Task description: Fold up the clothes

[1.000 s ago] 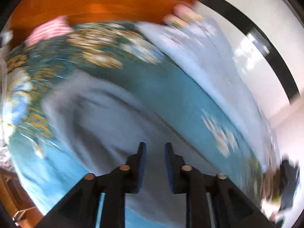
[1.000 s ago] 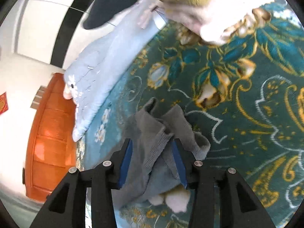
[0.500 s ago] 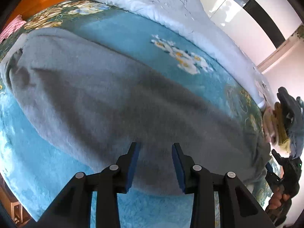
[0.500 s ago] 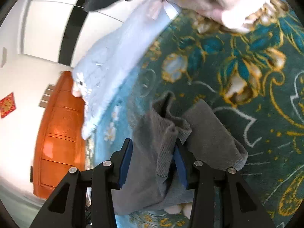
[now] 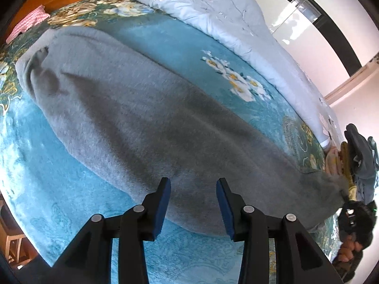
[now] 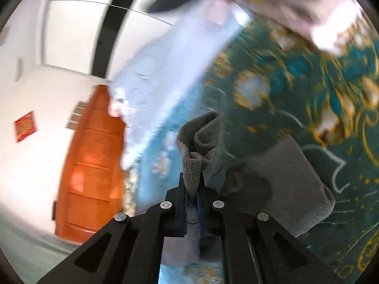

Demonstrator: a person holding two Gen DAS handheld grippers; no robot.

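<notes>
- Holding your left gripper with its jaws spread apart, you hovered just over the near edge of the grey garment, gripping nothing.
- That garment lay stretched flat across the teal floral blanket, beside a pale blue daisy-print quilt.
- Your right gripper was pinched tight on the garment's ribbed cuff, bunching it up.
- One red square hung on the wall by the orange door; too blurry to read any writing.
</notes>
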